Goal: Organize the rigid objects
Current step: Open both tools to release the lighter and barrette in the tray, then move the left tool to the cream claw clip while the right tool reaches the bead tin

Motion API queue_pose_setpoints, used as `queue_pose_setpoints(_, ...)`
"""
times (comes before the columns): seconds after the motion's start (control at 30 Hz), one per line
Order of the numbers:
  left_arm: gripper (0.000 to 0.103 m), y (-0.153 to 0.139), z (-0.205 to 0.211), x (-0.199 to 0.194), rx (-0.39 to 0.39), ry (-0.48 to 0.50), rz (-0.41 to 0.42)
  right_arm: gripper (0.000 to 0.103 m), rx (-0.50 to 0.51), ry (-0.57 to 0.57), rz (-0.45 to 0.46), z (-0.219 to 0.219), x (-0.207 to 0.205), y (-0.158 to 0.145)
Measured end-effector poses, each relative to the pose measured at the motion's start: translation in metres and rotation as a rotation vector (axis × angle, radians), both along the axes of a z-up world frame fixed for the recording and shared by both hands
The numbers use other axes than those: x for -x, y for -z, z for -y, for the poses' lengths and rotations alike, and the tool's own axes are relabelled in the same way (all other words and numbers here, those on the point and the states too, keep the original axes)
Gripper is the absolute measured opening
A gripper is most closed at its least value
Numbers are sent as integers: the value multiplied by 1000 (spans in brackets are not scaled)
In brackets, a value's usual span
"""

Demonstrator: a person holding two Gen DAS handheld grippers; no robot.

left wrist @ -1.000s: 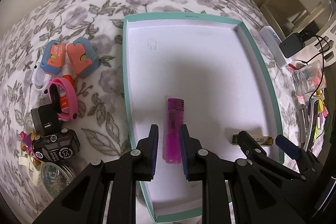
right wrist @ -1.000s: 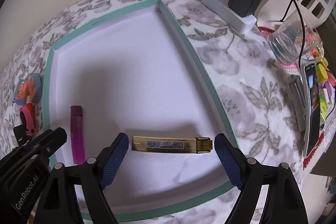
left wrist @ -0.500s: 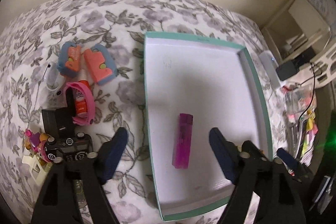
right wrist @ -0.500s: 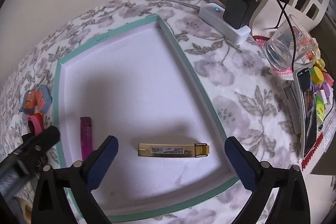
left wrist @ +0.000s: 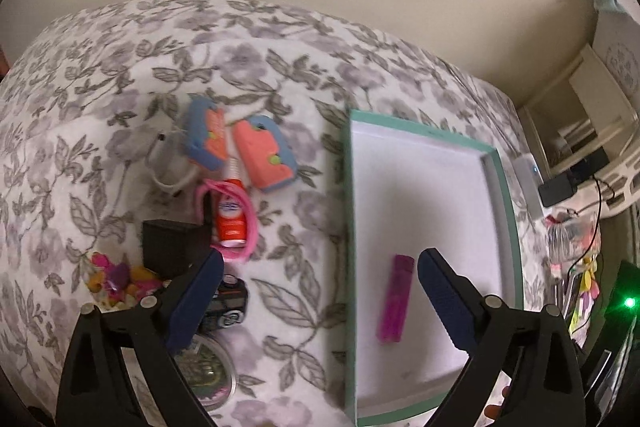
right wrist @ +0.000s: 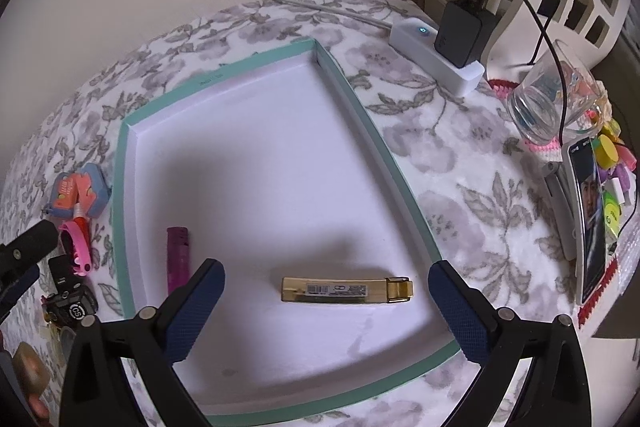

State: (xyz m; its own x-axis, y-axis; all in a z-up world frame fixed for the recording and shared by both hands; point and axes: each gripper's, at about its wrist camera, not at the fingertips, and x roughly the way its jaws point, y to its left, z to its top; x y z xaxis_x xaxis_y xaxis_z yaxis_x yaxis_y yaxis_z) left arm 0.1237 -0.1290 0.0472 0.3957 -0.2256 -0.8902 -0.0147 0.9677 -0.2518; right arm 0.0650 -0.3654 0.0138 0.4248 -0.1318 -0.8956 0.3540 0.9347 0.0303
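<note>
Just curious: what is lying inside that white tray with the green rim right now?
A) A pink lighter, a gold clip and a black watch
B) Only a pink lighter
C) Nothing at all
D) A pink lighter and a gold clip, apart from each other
D: the right wrist view shows the pink lighter near the tray's left wall and the gold clip lying apart from it on the white floor; nothing else is inside.

Dim warm light — soft shadows, left view motion-blurred, fisheye edges dark.

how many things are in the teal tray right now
2: a purple lighter near the tray's left wall, and a gold clip lying flat toward its near right corner.
</note>
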Motion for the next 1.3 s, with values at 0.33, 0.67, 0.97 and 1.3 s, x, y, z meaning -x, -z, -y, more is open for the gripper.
queue_pose_setpoints(0.33, 98, -14, -60, 1, 1, -134, 27, 103, -1, -129, 59, -50, -3, -13)
queue_pose_setpoints(0.67, 98, -37, -119, 13, -25, -261, 67, 103, -45, -251, 126, -105, -2, -29)
queue_pose_setpoints(0.97, 98, -35, -141, 19, -74, -301, 47, 103, -52, -362, 120, -147, -3, -28)
queue_pose_setpoints(1.3, 98, 6, -155, 19, -127, -317, -120, 103, -77, -477, 31, -186, -3, -1)
